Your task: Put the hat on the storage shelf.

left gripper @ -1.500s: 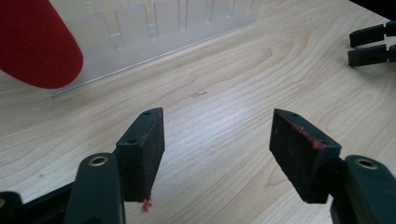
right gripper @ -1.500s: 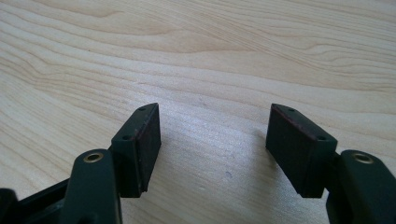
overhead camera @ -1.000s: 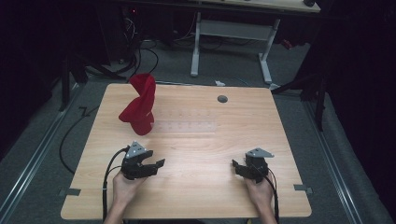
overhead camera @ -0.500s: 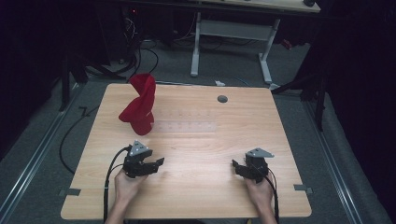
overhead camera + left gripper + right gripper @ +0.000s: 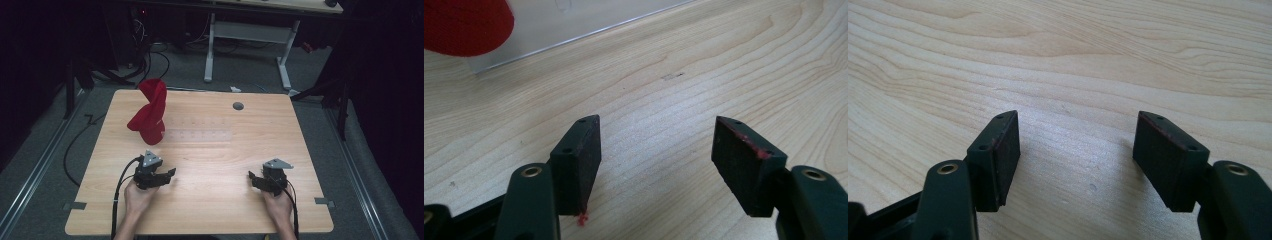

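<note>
A pale wooden table (image 5: 210,150) fills the high view, a person's two hands at its near edge, each holding a gripper. On the far left stands a red cloth (image 5: 149,117), bunched upright, its base resting on the left end of a clear plastic sheet (image 5: 200,134) that is faint and hard to trace from above. The left gripper (image 5: 170,175) lies near and slightly right of the cloth, well apart from it, its jaws released with bare wood between them. The right gripper (image 5: 251,177) sits far off at the near right, jaws likewise spread and empty. The left gripper view catches the sheet's edge and a cut-off corner of the cloth; the right gripper view gives wood grain alone.
</note>
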Demonstrator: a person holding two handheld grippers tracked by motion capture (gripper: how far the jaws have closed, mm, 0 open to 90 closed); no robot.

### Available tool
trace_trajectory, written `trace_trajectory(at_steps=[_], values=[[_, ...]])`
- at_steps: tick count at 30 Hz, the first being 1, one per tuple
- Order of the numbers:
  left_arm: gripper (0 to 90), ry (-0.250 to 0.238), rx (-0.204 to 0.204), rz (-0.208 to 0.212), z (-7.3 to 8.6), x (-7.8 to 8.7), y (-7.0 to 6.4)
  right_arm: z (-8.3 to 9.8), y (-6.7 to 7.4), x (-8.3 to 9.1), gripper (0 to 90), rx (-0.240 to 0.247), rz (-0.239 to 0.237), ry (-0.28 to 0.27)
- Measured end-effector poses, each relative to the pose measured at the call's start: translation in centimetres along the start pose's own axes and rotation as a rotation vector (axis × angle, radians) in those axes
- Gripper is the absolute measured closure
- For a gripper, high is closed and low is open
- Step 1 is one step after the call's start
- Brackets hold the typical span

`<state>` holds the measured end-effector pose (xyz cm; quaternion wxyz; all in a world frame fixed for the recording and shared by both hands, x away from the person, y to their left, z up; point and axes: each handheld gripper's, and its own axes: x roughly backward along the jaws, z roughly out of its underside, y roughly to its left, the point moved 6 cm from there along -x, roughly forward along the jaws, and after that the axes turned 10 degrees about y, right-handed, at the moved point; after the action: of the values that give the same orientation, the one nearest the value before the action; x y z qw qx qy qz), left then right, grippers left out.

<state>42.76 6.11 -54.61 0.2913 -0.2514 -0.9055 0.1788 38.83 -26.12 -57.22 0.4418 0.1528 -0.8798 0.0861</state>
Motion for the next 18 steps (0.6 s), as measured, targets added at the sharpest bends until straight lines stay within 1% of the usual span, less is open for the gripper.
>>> trace_trajectory(at_steps=[4, 8, 11, 13, 15, 18], values=[[36.6, -0.008, -0.001, -0.002, 0.03, -0.20, -0.02, 0.00, 0.00, 0.00, 35.6, 0.000, 0.000, 0.000], [36.1, -0.005, -0.005, -0.009, 0.13, -0.41, 0.10, 0.00, 0.00, 0.00, 35.6, 0.000, 0.000, 0.000], [35.9, -0.008, 0.004, -0.003, 0.08, -0.47, 0.04, 0.00, 0.00, 0.00, 35.6, -0.001, 0.000, 0.000], [35.9, -0.012, -0.006, -0.007, 0.14, -0.56, 0.02, 0.00, 0.00, 0.00, 35.6, 0.000, 0.000, 0.000], [35.8, -0.010, -0.002, -0.009, 0.22, -0.71, 0.00, 0.00, 0.00, 0.00, 35.6, 0.000, 0.000, 0.000], [35.0, -0.009, -0.009, -0.010, 0.39, -0.96, -0.09, 0.00, 0.00, 0.00, 35.6, 0.000, 0.000, 0.000]])
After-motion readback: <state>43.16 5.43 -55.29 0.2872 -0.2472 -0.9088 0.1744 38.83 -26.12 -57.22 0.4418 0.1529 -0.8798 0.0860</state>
